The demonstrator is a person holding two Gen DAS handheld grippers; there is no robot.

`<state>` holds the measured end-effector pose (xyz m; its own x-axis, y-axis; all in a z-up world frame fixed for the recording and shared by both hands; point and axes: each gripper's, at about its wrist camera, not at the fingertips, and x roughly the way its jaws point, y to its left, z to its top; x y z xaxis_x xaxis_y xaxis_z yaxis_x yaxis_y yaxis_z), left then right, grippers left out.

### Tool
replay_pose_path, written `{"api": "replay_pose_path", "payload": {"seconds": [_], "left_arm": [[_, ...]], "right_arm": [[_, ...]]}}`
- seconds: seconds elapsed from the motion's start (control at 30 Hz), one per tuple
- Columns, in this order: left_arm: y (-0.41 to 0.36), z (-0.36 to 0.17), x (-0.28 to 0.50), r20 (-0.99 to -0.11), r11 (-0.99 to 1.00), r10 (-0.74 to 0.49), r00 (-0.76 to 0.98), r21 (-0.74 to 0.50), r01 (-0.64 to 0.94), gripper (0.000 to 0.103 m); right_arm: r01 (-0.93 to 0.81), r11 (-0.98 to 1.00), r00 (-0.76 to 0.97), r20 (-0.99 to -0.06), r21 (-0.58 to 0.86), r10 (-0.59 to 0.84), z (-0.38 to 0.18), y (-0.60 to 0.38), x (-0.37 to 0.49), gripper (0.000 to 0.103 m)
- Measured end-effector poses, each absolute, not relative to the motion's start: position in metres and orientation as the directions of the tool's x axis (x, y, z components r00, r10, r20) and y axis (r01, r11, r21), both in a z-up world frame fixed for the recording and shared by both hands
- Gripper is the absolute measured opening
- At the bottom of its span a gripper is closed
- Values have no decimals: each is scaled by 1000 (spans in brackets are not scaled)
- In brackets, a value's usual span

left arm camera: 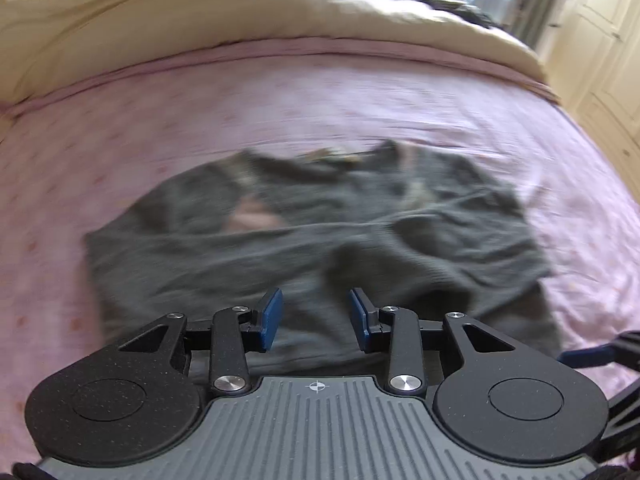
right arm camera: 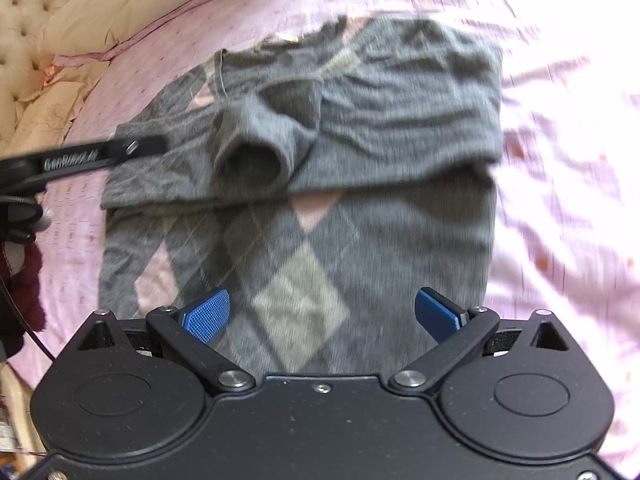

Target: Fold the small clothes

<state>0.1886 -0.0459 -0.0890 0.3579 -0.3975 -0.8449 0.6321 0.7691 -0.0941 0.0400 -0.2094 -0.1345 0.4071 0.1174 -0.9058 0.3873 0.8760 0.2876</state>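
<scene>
Right wrist view shows the widest field: a pink bedspread [right arm camera: 560,100] covers the bed, with cream pillows [right arm camera: 92,12] and a tufted headboard [right arm camera: 20,20] at the upper left. On the bedspread lies a grey argyle sweater [right arm camera: 300,248], flat, its long axis running away from your right gripper [right arm camera: 322,312] toward the collar at the far end. Its sleeves [right arm camera: 360,120] are folded crosswise over the chest, one cuff [right arm camera: 250,160] resting open near the middle. The hem end is nearest you and sits directly under the right gripper, whose blue pads [right arm camera: 208,314] stand wide apart with nothing between them. Your left gripper [left arm camera: 316,318] looks across the same sweater [left arm camera: 312,232] from its side; its pads are also apart and hold nothing, hovering over the near edge of the cloth. Part of the left tool shows at the left edge of the right view, over the sweater's left side. In my judgement the coming move is a lengthwise fold, hem carried toward the collar, so each gripper should take a hem corner; the right one is better placed over the hem. Open bedspread lies on all sides of the garment, with ample room beyond the collar. Motion blur limits finer detail.
</scene>
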Motion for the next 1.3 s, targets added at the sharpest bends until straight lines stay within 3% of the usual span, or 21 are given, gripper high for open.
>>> {"api": "replay_pose_path", "payload": {"seconds": [0.23,0.47,0.6,0.83,0.9,1.1,1.23,1.3], "left_arm": [[0,-135,250,-917,883,-215,336,-36,467,36],[7,-146,259,-928,897,-230,293,-85,434,39],[6,-147,259,-928,902,-231,294,-90,423,39],[8,-147,259,-927,901,-235,294,-94,423,42],[7,-148,259,-925,901,-236,298,-93,423,43],[3,-149,258,-926,901,-225,303,-79,428,45],[4,-148,259,-927,898,-228,298,-82,431,45],[4,-149,259,-928,898,-228,296,-82,433,45]], "right_arm": [[283,940,423,-905,188,54,-130,-196,94,100],[249,959,407,-913,139,26,-144,-193,142,100],[331,936,388,-922,117,-22,-152,-213,154,99],[649,758,317,-930,69,-187,-144,-295,104,99],[678,733,305,-928,55,-213,-141,-306,88,99],[630,754,452,-877,185,-163,-127,-308,67,98],[560,800,489,-865,213,-112,-130,-304,86,76],[532,817,506,-857,223,-96,-133,-305,94,73]]}}
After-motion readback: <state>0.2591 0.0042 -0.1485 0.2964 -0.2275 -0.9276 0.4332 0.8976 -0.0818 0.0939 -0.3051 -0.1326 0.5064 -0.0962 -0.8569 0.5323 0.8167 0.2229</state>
